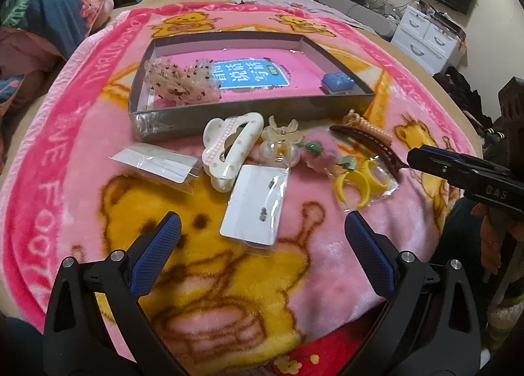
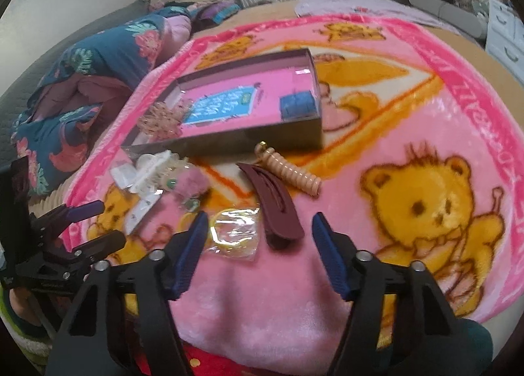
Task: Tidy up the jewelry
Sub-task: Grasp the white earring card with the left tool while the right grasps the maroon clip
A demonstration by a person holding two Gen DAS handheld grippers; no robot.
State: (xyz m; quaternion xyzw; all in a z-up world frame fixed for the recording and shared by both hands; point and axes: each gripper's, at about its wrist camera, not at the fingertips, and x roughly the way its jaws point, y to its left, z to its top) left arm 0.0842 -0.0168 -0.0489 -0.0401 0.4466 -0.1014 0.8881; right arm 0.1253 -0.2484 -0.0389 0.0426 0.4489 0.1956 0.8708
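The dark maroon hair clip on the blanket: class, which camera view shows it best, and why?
The right wrist view: the dark maroon hair clip lies near the frame's centre, just ahead of the right gripper, its whole length visible. In the left wrist view the clip sits far right, slimmer, its end meeting the right gripper's tip.

We carry 2 matching grippers. On the left gripper (image 1: pixel 262 228) we see black plastic arms with triangular cut-outs, 4 round silver screw heads, and 2 fingers (image 1: pixel 368 253) faced with blue, finely textured pads. Our right gripper (image 2: pixel 258 238) has the same black frame, silver screws and blue ribbed pads. Seen from the left wrist, its black side bears the raised letters "DAS".
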